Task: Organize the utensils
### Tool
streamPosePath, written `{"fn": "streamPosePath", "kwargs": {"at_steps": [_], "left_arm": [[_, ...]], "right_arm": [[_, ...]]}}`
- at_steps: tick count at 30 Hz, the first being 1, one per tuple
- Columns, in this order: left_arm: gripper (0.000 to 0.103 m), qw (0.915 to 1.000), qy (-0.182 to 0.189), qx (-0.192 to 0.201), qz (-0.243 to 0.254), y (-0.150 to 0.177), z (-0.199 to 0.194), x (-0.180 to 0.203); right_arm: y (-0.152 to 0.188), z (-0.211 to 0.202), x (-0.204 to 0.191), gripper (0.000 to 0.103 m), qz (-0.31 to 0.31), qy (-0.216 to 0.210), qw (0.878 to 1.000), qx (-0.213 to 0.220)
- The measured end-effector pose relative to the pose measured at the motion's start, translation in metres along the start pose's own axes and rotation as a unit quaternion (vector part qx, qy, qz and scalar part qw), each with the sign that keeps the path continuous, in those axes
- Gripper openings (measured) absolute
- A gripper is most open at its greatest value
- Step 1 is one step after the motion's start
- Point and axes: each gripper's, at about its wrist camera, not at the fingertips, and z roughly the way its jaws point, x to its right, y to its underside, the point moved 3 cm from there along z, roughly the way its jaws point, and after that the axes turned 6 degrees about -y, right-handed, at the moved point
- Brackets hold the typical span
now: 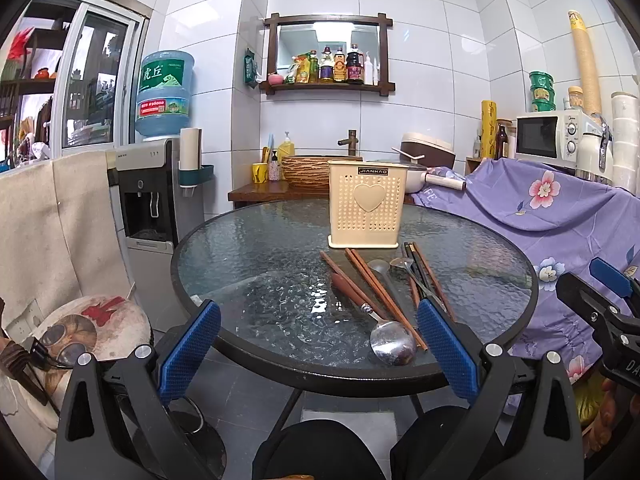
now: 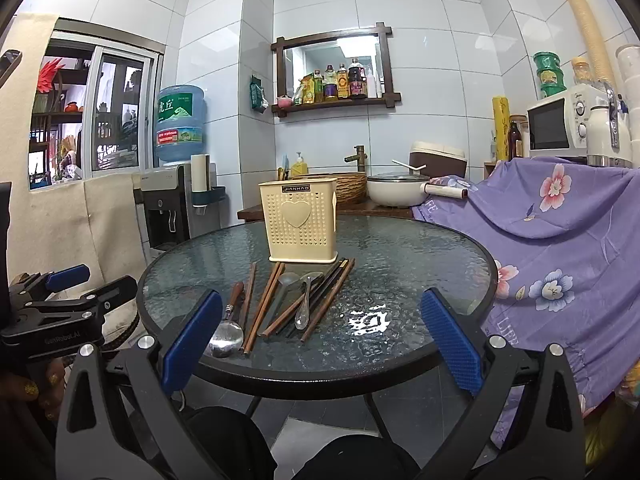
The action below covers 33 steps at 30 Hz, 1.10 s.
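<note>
A cream perforated utensil holder (image 1: 365,205) (image 2: 299,221) with a heart on its front stands upright on the round glass table (image 1: 256,264) (image 2: 420,264). In front of it lie brown chopsticks (image 1: 372,284) (image 2: 266,304), dark chopsticks (image 1: 416,268) (image 2: 320,298), a large wood-handled steel spoon (image 1: 392,342) (image 2: 227,336) and smaller metal spoons (image 1: 380,268) (image 2: 304,308). My left gripper (image 1: 320,344) is open and empty at the table's near edge, just short of the large spoon. My right gripper (image 2: 322,338) is open and empty, near the utensils' front ends.
A purple floral cloth (image 1: 560,216) (image 2: 568,232) covers something to the right of the table. A water dispenser (image 1: 148,200) (image 2: 168,204) stands at the left. A sink counter with a pot (image 2: 394,190) is behind. A round stool (image 1: 96,328) sits at lower left.
</note>
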Motion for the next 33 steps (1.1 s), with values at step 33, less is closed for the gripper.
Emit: {"fn": "streamPosePath", "kwargs": {"at_steps": [33], "left_arm": [[0.097, 1.0, 0.003, -0.004, -0.002, 0.0006, 0.0016, 0.0008]], "right_arm": [[-0.0018, -0.0012, -0.0008, 0.098, 0.003, -0.001, 1.0, -0.004]]}}
